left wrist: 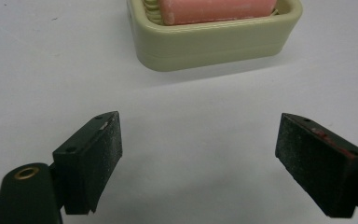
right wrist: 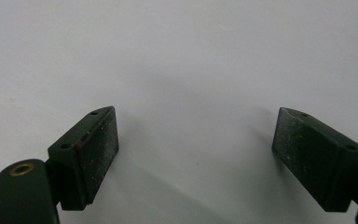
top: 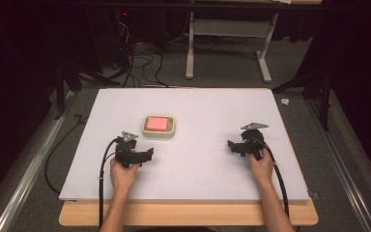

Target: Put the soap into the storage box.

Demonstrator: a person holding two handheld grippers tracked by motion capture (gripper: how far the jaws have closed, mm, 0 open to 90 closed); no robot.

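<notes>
Across the middle of the high view we see the white counter (top: 193, 164), the largest thing here, resting on a wooden base whose edge shows along the lower part of the frame. Left of center and slightly above the middle of that view sits the cream soap dish (top: 159, 127), and inside it lies the pink soap bar (top: 156, 123). In the left gripper view we find the soap dish (left wrist: 214, 44) at the top center of the frame, with the soap bar (left wrist: 214, 10) cut off by the upper edge.

Lower left of the dish in the high view, we hold the left gripper (top: 147, 153); it sits near the dish but apart from it. In the left gripper view the left gripper (left wrist: 198, 161) has its jaws spread wide with nothing between them.

At the right of the high view we hold the right gripper (top: 232, 146), well apart from the dish. In the right gripper view the right gripper (right wrist: 196, 156) is likewise spread wide and grasps nothing, over bare counter (right wrist: 182, 56).
</notes>
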